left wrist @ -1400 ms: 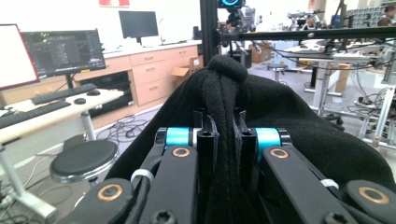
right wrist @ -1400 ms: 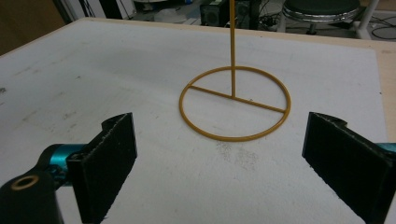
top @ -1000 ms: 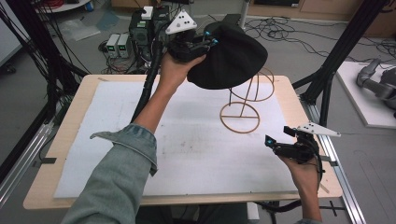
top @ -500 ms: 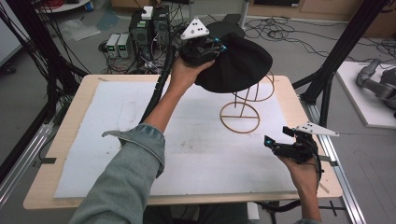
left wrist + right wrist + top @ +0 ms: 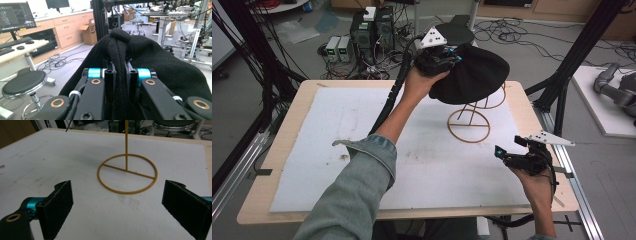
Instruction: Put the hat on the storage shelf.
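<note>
Two grippers were in my hands over a pale wooden table (image 5: 532,107) covered w/ a scuffed white foam sheet (image 5: 362,145), grey smudges near its middle. Lab room around it: grey floor, loose cables, black frame posts, electronics boxes (image 5: 362,35) behind the far edge, wooden cabinets and a round black stool (image 5: 23,83) in the left gripper view. My left gripper (image 5: 439,57) was clamped on a fold of the soft black knit hat (image 5: 472,75), held up at the far side, draped over the top of the thin gold wire stand (image 5: 468,125). Fabric bunched between the jaws, fuzzy ribbed texture; the hat's bulk hid the stand's upper part. Stand's ring base lay flat on the sheet, one crossbar, upright rod rising from it. My right gripper (image 5: 512,155) hovered at the near right corner, jaws spread wide, nothing btwn them, well apart from the stand.
</note>
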The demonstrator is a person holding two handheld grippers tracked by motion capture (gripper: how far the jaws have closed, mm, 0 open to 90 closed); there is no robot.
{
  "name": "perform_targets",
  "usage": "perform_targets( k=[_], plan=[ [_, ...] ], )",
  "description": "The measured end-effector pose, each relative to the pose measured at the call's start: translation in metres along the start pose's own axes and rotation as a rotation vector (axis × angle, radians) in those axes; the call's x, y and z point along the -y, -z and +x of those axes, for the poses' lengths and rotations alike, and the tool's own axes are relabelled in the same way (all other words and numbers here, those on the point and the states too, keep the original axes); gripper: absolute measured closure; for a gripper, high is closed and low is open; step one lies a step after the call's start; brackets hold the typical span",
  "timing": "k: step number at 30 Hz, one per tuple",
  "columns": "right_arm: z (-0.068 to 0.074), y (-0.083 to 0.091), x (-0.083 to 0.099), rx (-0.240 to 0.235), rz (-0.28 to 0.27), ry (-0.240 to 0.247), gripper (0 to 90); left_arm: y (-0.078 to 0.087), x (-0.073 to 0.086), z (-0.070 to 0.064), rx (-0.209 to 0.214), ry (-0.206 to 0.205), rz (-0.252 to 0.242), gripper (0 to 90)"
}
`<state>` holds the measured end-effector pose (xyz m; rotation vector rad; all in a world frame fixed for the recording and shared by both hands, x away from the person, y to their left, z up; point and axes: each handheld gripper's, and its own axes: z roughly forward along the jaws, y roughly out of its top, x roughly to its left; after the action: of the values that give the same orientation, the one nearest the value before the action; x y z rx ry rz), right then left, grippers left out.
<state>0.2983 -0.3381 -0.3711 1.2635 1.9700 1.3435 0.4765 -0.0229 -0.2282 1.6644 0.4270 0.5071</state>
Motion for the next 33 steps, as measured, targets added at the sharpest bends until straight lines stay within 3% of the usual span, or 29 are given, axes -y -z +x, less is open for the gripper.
perform_targets(
  k=[11,15,19,33],
  plan=[
    [0.0,0.0,0.0,-0.003,0.001,-0.001,9.7,-0.015,0.005,-0.01,0.017,-0.017,0.023,81.2],
    [0.0,-0.001,0.0,-0.002,0.0,0.001,9.7,-0.02,0.007,-0.017,0.025,-0.052,0.046,80.6],
    [0.0,-0.001,0.0,-0.002,0.002,-0.002,9.7,-0.026,0.009,-0.022,0.033,-0.059,0.058,79.8],
    [-0.001,-0.001,0.0,-0.002,0.001,0.002,9.7,-0.034,0.015,-0.029,0.013,-0.076,0.112,69.8]
  ],
)
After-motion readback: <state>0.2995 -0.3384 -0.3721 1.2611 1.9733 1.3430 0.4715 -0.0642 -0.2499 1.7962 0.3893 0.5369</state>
